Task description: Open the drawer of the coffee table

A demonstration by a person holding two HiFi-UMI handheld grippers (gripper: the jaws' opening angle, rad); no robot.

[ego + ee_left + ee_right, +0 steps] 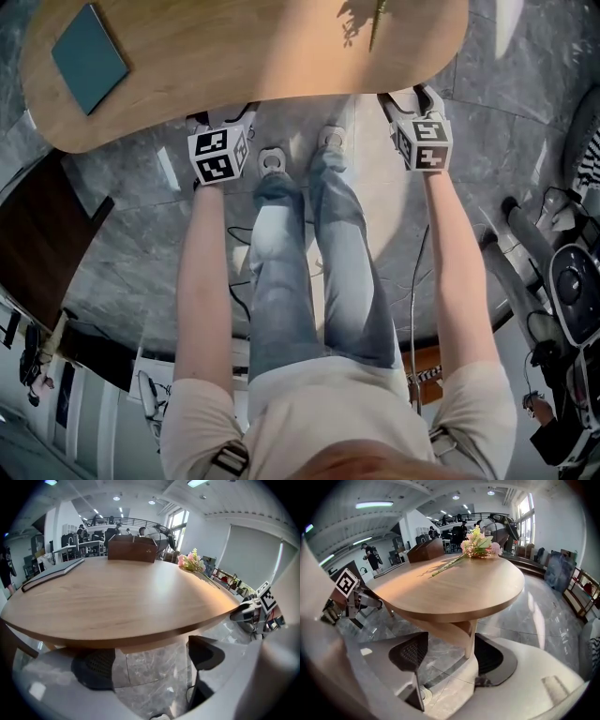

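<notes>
Task not yet begun, as we read it.
- Left gripper (pixel 150 663): jaws wide apart, only floor tiles between them.
- Right gripper (pixel 450 658): the same, jaws spread and clamped on nothing.
- Just beyond both, a wooden block (pixel 145 644) tucked under the coffee table (pixel 244 47) top is probably the drawer front. The view is too oblique to be sure. It sits flush, with no gap showing.
- Left to do: find the pull, grip it, and draw it out.

Pose: we stand at the table's near edge with both arms straight down. Each gripper slants downward at the rim, left (pixel 225 117) and right (pixel 411 98), well apart and either side of our legs. Further off on the top are a teal book (pixel 89 56) and flowers (pixel 478 543).
</notes>
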